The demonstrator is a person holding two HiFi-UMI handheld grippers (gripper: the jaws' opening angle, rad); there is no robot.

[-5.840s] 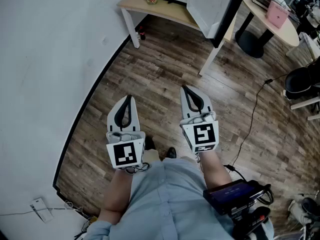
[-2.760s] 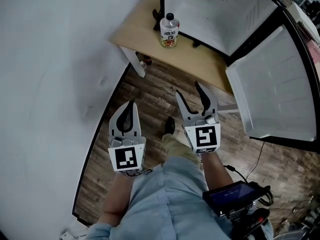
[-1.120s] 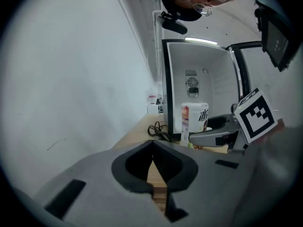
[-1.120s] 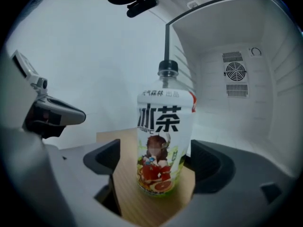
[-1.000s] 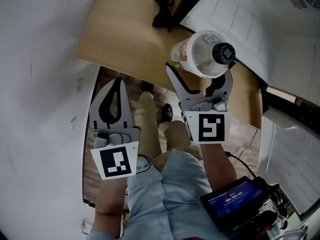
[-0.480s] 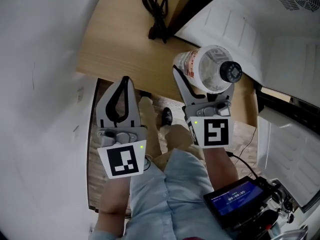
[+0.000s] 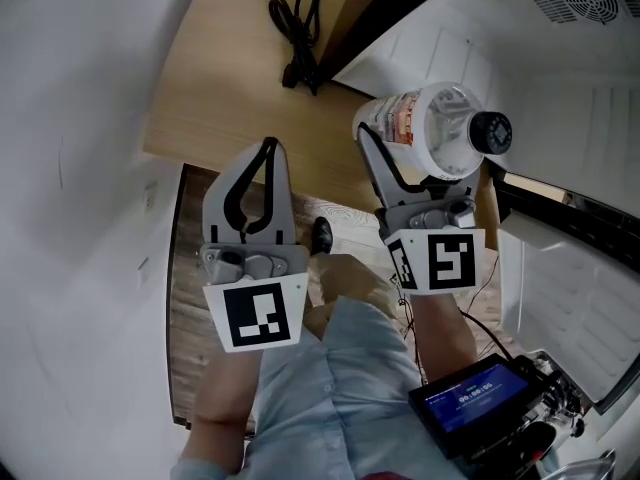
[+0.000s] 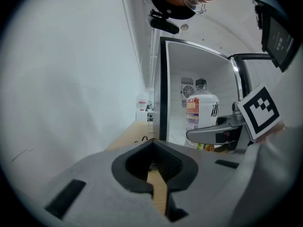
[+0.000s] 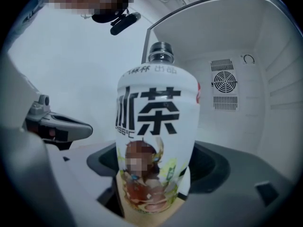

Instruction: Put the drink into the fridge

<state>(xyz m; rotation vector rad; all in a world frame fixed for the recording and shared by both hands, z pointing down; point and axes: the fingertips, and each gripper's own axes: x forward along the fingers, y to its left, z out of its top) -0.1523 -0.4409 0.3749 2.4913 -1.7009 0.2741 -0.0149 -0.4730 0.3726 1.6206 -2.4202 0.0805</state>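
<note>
The drink is a white-labelled bottle (image 7: 435,133) with a black cap, seen from above in the head view. My right gripper (image 7: 425,160) is shut on its lower body and holds it upright above the table edge, in front of the open fridge (image 7: 560,78). In the right gripper view the bottle (image 9: 154,141) fills the middle between the jaws, with the fridge's white interior (image 9: 246,46) behind it. My left gripper (image 7: 267,148) is shut and empty, to the left over the table's front edge. The left gripper view shows the bottle (image 8: 201,115) at right.
A light wooden table (image 7: 230,78) stands against the white wall, with a coiled black cable (image 7: 297,28) at its back. The open fridge door (image 7: 585,308) hangs at the right. A fan grille (image 9: 226,83) sits on the fridge's back wall.
The right gripper's jaws have closed on the bottle and carried it right, toward the fridge opening. The left gripper has come forward a little.
</note>
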